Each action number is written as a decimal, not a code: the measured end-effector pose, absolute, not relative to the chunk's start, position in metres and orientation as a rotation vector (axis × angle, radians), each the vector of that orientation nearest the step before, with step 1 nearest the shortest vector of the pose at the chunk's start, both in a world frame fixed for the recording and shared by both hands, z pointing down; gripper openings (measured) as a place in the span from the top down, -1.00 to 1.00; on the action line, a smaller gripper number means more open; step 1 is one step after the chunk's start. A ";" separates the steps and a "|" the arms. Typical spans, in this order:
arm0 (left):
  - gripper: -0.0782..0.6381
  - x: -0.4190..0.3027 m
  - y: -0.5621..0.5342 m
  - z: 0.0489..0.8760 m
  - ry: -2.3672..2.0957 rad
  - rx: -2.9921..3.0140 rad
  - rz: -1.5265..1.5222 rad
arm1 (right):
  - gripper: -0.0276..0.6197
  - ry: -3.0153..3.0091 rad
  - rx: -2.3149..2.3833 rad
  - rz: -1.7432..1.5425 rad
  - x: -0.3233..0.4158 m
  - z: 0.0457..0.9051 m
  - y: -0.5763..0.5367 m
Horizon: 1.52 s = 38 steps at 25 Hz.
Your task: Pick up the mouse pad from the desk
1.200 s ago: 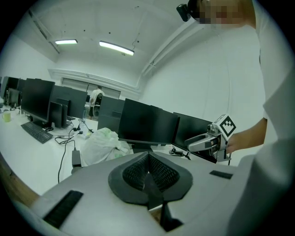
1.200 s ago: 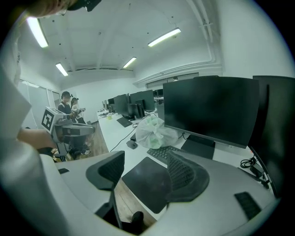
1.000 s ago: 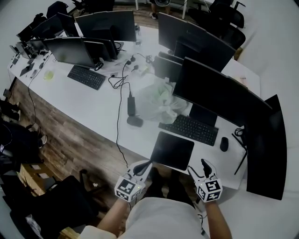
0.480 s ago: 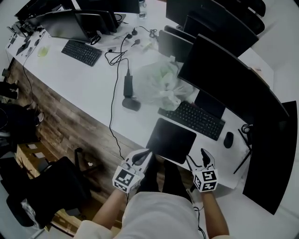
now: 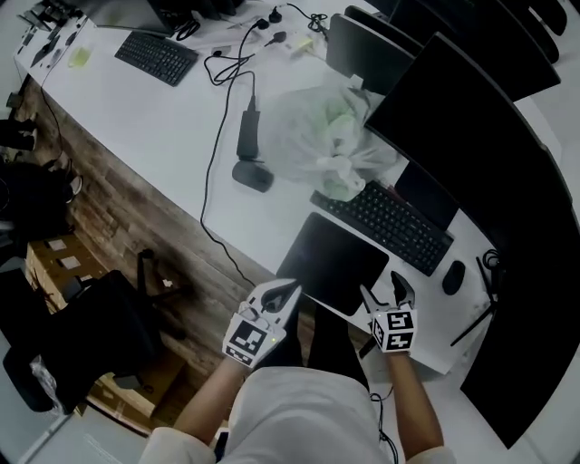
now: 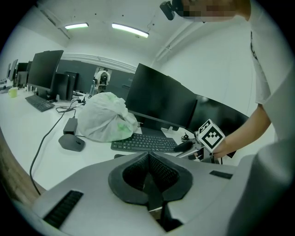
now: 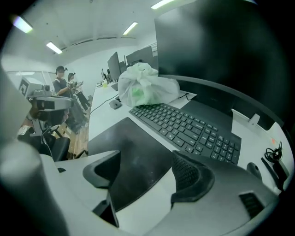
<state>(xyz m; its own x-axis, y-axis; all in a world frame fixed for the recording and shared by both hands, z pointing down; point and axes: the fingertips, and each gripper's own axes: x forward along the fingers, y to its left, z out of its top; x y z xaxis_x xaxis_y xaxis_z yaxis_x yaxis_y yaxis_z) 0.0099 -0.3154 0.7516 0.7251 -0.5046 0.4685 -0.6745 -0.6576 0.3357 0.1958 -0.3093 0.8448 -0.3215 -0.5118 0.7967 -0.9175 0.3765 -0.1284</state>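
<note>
Presently, the black mouse pad (image 5: 333, 263) lies flat at the near edge of the white desk (image 5: 172, 136), just before the keyboard (image 5: 390, 225). A monitor (image 5: 471, 118) stands behind, and a wooden floor (image 5: 118, 227) runs alongside. Left gripper (image 5: 283, 292): jaws together, empty, near the pad's left corner. Right gripper (image 5: 386, 292): jaws wide, just been opening, with the pad's corner in the gap, not pressed.

mouse pad (image 5: 331, 261): in left gripper view nearly all hidden behind left gripper (image 6: 148, 159) | nearest monitor (image 5: 471, 136): cut off at right edge, hides far worktop (image 5: 163, 127) | plastic bag (image 5: 317, 136): greenish contents unclear | far cables (image 5: 272, 23): run off top edge | far people (image 7: 64, 83): too small to tell
</note>
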 end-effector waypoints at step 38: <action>0.73 -0.012 -0.316 0.774 -0.980 2.354 0.557 | 0.54 -1.907 1.002 0.704 0.175 0.914 -0.316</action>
